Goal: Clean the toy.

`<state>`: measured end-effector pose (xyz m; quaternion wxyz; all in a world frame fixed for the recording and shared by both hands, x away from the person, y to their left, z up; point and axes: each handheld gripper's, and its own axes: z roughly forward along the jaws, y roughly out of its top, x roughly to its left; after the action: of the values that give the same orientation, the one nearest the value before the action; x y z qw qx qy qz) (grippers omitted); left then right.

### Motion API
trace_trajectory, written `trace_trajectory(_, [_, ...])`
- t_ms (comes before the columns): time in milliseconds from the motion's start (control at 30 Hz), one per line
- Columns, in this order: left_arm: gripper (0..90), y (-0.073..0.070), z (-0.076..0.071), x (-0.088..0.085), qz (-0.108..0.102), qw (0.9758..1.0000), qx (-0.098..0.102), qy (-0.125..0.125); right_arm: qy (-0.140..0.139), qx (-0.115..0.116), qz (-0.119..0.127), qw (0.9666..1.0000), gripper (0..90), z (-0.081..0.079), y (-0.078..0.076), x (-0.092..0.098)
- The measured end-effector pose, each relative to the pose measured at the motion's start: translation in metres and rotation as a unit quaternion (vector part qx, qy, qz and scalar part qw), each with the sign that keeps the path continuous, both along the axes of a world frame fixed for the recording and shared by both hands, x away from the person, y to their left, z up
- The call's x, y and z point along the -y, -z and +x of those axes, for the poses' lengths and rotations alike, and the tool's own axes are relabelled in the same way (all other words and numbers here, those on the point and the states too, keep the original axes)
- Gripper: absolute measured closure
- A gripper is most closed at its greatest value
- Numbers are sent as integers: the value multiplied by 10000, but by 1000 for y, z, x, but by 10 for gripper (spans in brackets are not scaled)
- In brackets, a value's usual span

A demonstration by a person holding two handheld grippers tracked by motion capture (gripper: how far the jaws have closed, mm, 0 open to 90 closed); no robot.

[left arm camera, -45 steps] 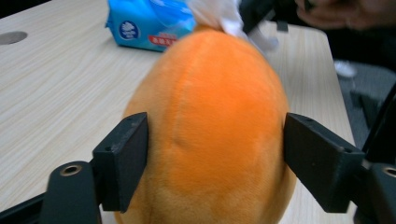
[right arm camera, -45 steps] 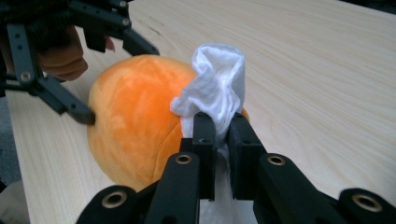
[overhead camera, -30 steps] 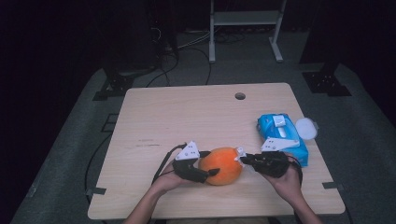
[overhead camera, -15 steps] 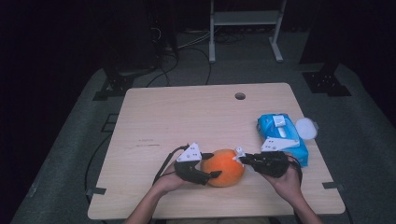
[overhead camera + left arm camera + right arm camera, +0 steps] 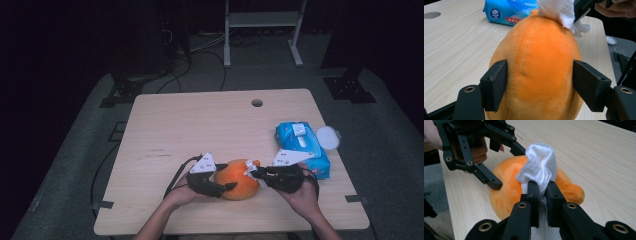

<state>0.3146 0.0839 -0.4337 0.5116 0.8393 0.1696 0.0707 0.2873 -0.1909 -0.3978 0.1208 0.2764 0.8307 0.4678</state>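
An orange plush toy [image 5: 239,181] lies near the table's front edge. My left gripper [image 5: 222,188] is shut on it from the left; in the left gripper view both pads [image 5: 495,85] press into the plush [image 5: 536,57] sides. My right gripper [image 5: 254,174] comes in from the right, shut on a white wipe [image 5: 539,170] that rests on the top of the toy [image 5: 506,187]. In the left gripper view the same wipe [image 5: 557,10] sits on the toy's far end. The left gripper's black linkage [image 5: 474,147] shows behind the toy in the right gripper view.
A blue pack of wipes [image 5: 302,147] lies at the right of the wooden table [image 5: 210,125], with a round white lid [image 5: 327,136] beside it. A small hole [image 5: 257,103] sits near the far edge. Cables and a metal stand are on the dark floor behind.
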Motion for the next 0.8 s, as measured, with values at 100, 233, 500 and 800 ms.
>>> trace_trajectory(100, [298,0,5,-4,-90,9997,-94,-193,64,-72,-28,9999,822,3,4,6])
trace_trajectory(233, [298,0,4,-3,-83,9997,-99,-203,162,-265,-41,9995,822,7,12,15])
trace_trajectory(500, [297,-1,-11,10,182,9992,294,201,83,20,-67,9999,822,4,-3,6])
trace_trajectory(800, [190,-7,-1,2,-8,9996,-200,199,-170,-362,23,9992,818,3,7,22])
